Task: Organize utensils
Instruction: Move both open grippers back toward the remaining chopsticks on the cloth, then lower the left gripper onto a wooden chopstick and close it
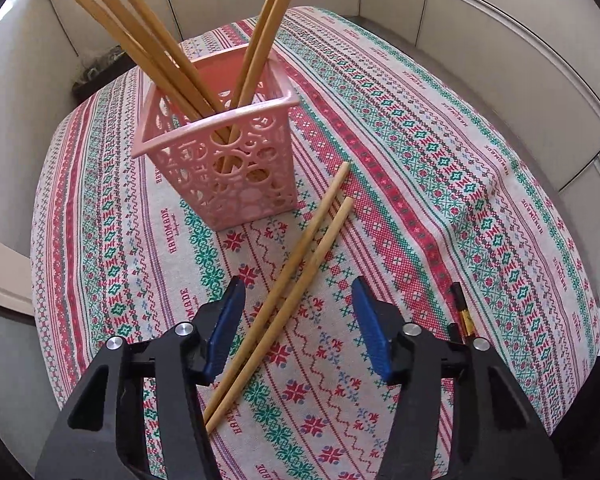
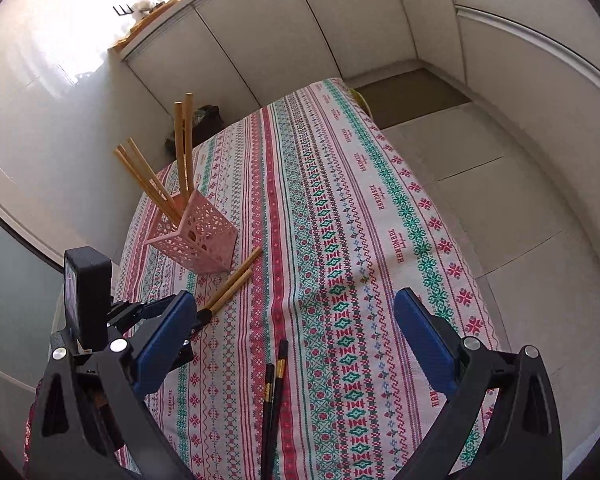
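Observation:
Two wooden chopsticks (image 1: 295, 256) lie side by side on the patterned tablecloth (image 1: 420, 152), just in front of a pink perforated basket (image 1: 236, 168). Several more wooden chopsticks (image 1: 148, 40) stand in that basket. My left gripper (image 1: 298, 292) straddles the lying pair. Its blue pads stand apart and neither presses the wood. In the right wrist view my right gripper (image 2: 296, 296) is wide open, and two black chopsticks (image 2: 274, 392) lie between and below its fingers. The basket (image 2: 200, 240) and the wooden pair (image 2: 236, 280) show at its left.
The black chopsticks (image 1: 466, 316) lie just right of the left gripper's right finger. The left gripper's camera housing (image 2: 88, 292) is close beside the right gripper's left finger. White cabinet doors (image 2: 260, 40) surround the table, and the cloth's edge (image 2: 440, 208) drops off at the right.

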`<state>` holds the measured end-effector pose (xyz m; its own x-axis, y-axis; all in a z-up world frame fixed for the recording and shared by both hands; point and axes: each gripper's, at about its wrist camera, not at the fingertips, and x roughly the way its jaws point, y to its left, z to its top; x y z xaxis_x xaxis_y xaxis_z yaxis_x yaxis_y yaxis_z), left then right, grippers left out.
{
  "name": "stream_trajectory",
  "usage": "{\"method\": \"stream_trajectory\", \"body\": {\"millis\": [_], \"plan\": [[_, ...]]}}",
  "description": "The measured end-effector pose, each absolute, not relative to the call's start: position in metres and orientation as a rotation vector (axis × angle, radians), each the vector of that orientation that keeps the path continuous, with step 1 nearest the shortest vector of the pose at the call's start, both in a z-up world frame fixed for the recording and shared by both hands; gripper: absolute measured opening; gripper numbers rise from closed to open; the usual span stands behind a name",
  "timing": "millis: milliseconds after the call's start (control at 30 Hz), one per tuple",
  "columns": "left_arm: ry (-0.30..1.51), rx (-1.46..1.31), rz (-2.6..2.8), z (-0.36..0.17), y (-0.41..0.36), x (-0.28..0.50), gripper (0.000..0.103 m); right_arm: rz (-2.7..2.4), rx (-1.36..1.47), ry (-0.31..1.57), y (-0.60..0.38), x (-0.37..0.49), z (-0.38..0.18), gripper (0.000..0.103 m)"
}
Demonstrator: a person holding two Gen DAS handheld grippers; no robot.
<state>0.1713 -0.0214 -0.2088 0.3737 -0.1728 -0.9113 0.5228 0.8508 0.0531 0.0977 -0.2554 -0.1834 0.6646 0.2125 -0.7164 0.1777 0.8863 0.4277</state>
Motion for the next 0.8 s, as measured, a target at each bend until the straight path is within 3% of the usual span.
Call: {"method": "stream_trajectory", "body": {"millis": [133, 300, 800], "plan": [[1.120, 0.389, -0.535, -0.210, -0.040, 0.169, 0.029, 0.016, 0.516, 0.865, -0.264, 0.096, -0.187, 0.096], [1.126, 0.437, -0.585, -0.215, -0.063, 0.175, 0.016, 0.005, 0.528, 0.866, -0.273, 0.092, -0.188, 0.096], [1.112, 0.499, -0.520, -0.228, -0.079, 0.196, 0.018, 0.008, 0.565, 0.885, -0.291, 0.086, -0.191, 0.096]]}}
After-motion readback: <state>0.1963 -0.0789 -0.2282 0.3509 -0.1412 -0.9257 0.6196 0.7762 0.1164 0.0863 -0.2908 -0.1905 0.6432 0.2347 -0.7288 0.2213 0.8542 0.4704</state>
